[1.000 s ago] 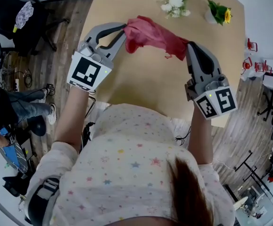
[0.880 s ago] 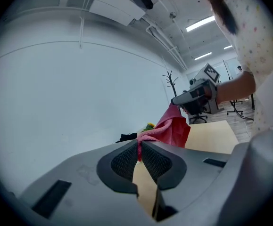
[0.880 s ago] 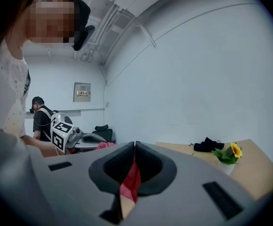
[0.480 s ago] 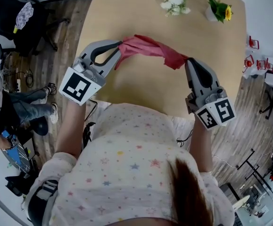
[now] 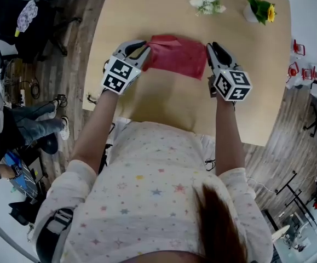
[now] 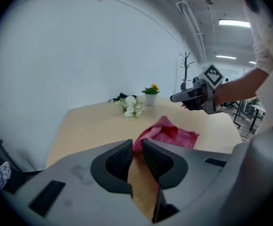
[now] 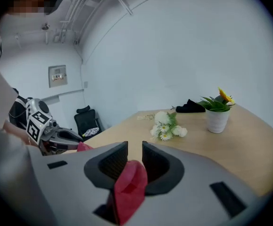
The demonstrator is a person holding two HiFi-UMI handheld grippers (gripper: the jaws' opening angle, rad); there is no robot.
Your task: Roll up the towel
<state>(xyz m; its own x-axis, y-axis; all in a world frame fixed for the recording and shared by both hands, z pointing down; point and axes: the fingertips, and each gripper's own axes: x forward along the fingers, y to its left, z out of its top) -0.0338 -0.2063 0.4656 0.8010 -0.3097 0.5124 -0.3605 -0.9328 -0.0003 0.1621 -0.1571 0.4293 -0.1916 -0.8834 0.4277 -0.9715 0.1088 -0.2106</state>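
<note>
The crumpled red cloth towel (image 5: 177,56) lay spread on the pale wooden table (image 5: 163,103), its long axis running from 9 to 3 o'clock in the head view. The left gripper (image 5: 145,49) sat at the towel's 9 o'clock edge, its jaws nearly together and pinching a thin corner of cloth, though they had just been easing open slightly. The right gripper (image 5: 210,47) sat at the 3 o'clock edge, its jaws close together on a thicker fold. Both stood equally near, one at each end, so a roll would likely run across the short axis, between 12 and 6 o'clock.
</note>
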